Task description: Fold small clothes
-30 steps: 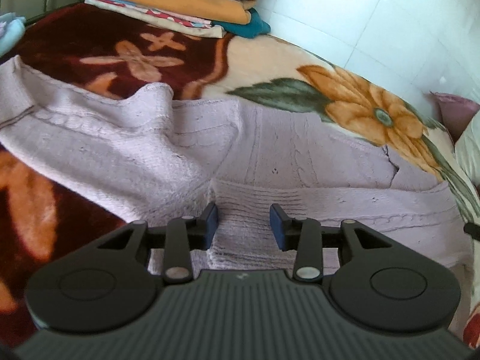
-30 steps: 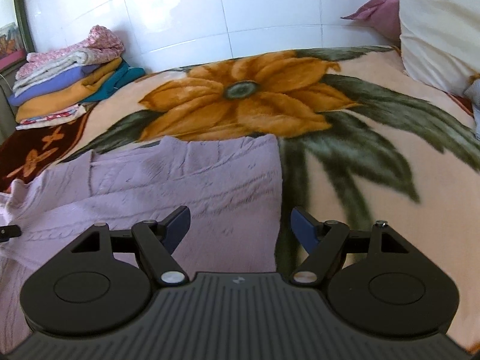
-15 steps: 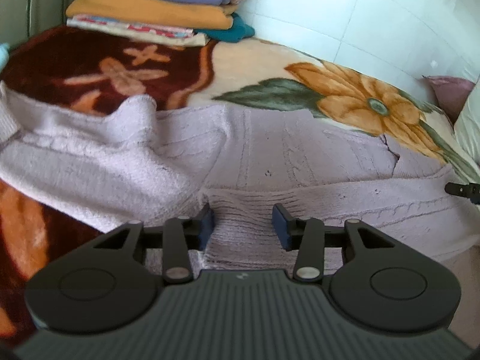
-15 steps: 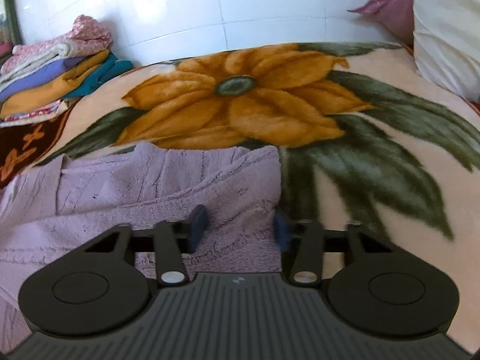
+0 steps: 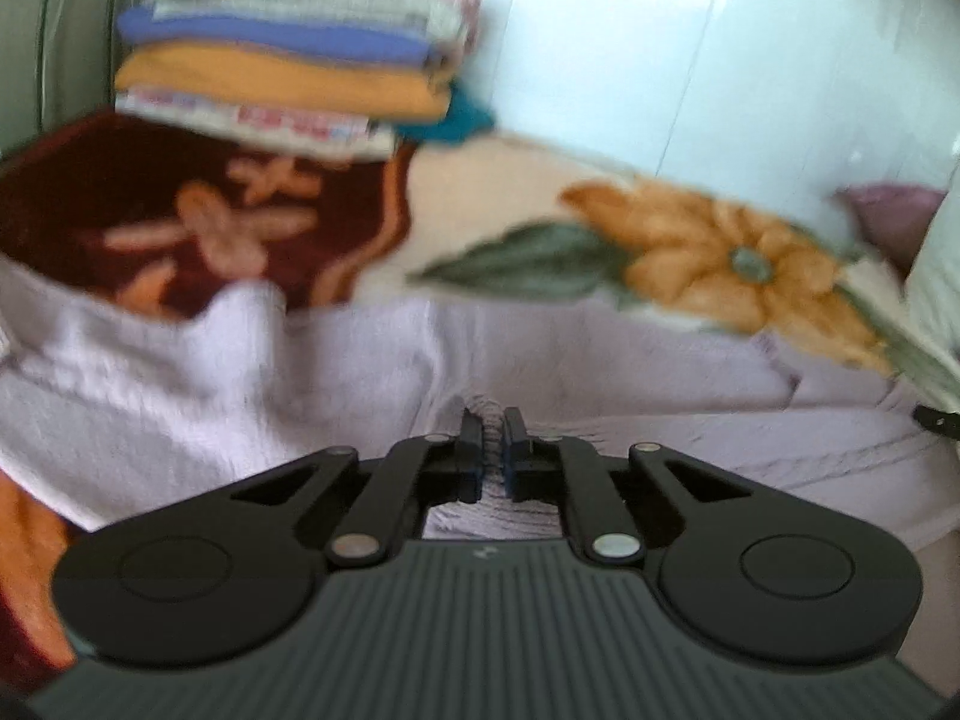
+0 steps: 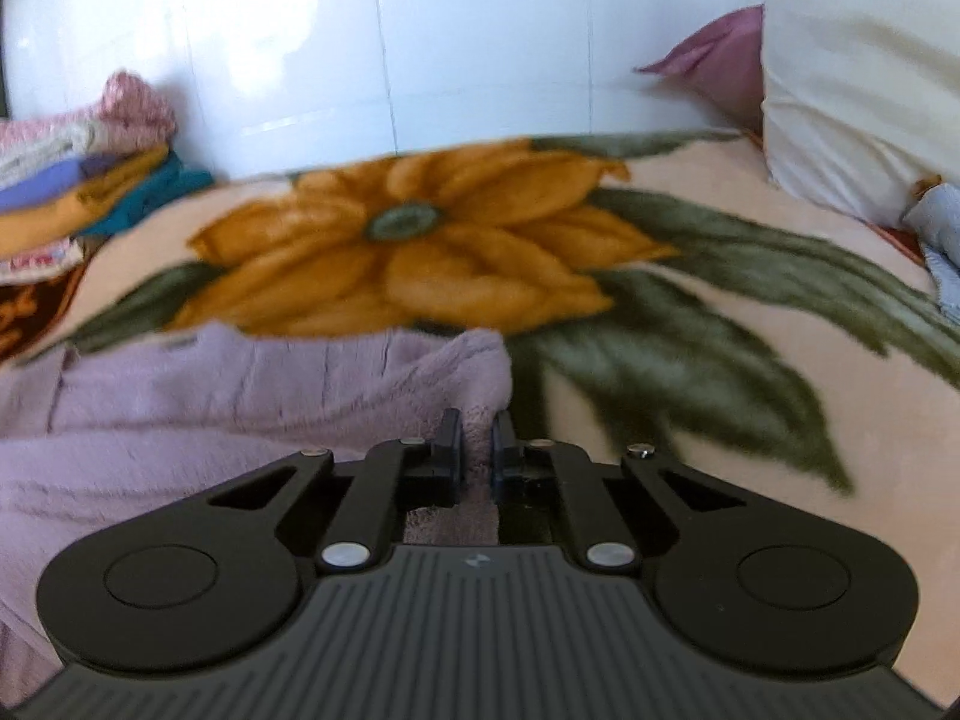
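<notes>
A lilac knitted sweater lies spread on a flowered blanket. My left gripper is shut on a pinched fold of the sweater's near edge. The sweater also shows in the right wrist view, where my right gripper is shut on its near right corner, next to the blanket's green leaf pattern. The right gripper's tip peeks in at the right edge of the left wrist view. Both views are blurred.
A stack of folded clothes sits at the far left of the blanket, also in the right wrist view. A white pillow and a purple cushion lie at the far right by the tiled wall.
Both grippers have closed from open onto the sweater's near edge. Both cameras have tipped up a little and the fabric bunches between the fingers.
</notes>
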{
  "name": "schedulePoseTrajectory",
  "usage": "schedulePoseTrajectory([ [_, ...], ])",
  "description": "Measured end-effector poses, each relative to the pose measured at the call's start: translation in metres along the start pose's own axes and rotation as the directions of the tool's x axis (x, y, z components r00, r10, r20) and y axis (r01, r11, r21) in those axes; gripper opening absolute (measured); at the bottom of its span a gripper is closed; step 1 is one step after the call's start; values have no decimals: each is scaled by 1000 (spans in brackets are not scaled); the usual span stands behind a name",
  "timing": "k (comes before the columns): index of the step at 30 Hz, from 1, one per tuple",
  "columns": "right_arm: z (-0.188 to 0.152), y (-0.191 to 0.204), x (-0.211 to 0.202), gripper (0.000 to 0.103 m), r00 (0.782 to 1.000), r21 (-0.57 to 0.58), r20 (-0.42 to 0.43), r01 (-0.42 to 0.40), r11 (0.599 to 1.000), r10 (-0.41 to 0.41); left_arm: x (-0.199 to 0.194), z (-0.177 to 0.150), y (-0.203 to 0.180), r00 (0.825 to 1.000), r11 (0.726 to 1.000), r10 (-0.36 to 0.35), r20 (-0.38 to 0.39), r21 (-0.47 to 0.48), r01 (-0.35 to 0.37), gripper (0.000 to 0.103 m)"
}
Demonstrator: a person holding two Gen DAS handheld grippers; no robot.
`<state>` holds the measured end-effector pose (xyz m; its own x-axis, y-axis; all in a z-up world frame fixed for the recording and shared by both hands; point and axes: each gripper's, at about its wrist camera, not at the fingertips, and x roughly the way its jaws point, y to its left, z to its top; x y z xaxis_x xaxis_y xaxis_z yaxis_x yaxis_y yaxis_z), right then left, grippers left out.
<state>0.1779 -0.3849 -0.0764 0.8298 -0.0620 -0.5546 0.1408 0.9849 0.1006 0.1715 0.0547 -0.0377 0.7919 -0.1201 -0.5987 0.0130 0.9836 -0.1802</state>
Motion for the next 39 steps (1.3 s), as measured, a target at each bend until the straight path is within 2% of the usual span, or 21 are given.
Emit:
schedulePoseTrajectory([
  [2, -1, 1, 0, 11, 1000, -15, 1, 10, 1000, -10, 11, -6, 5, 999, 1000, 5, -49, -22, -7, 13],
  [4, 0, 2, -1, 12, 1000, -22, -4, 8, 1000, -8, 9, -7, 8, 999, 999, -4, -38, -32, 3, 13],
  [6, 3, 1, -4, 27, 1000, -8, -11, -3, 1000, 2, 5, -7, 10, 999, 999, -6, -42, -45, 4, 14],
  [7, 4, 0, -8, 31, 1000, 4, -10, -4, 1000, 4, 3, -5, 11, 999, 998, -7, -46, -55, 5, 15],
  [9, 7, -2, -18, 47, 1000, 23, -3, -7, 1000, 7, -3, -3, 12, 999, 998, -7, -50, -65, 3, 20],
  [10, 7, -2, -26, 49, 1000, 32, 4, -19, 999, 18, -8, -2, 12, 999, 998, 7, -47, -60, -10, 26],
  [11, 7, -3, -34, 51, 999, 40, 12, -31, 999, 30, -13, -1, 13, 999, 998, 26, -41, -50, -28, 33],
  [13, 8, -3, -50, 51, 999, 51, 15, -53, 997, 52, -22, 0, 15, 998, 998, 59, -29, -35, -60, 38],
  [19, 5, 1, -110, 52, 991, 86, 19, -132, 987, 131, -51, 1, 40, 991, 989, 131, -26, -70, -133, 38],
  [22, 1, 9, -141, 55, 986, 88, 18, -169, 982, 168, -64, 4, 57, 985, 980, 173, -22, -91, -175, 38],
  [23, -2, 12, -151, 60, 983, 85, 23, -183, 979, 182, -68, 6, 63, 982, 978, 188, -17, -93, -189, 38],
  [24, -5, 15, -160, 64, 981, 84, 30, -196, 977, 194, -73, 8, 67, 979, 975, 203, -9, -95, -203, 38],
  [27, -16, 26, -182, 64, 973, 77, 34, -232, 970, 230, -82, 15, 82, 968, 963, 252, 10, -99, -250, 38],
  [29, -26, 34, -193, 64, 970, 65, 34, -241, 968, 239, -82, 19, 93, 958, 953, 286, 15, -110, -282, 47],
  [31, -38, 43, -202, 64, 971, 52, 25, -240, 969, 239, -79, 21, 103, 944, 939, 331, 16, -111, -327, 51],
  [35, -58, 54, -207, 64, 970, 52, -22, -240, 969, 242, -69, 26, 119, 913, 912, 406, 24, -75, -404, 51],
  [39, -71, 60, -205, 64, 972, 67, -68, -223, 973, 227, -58, 33, 142, 890, 886, 455, 13, -102, -451, 51],
])
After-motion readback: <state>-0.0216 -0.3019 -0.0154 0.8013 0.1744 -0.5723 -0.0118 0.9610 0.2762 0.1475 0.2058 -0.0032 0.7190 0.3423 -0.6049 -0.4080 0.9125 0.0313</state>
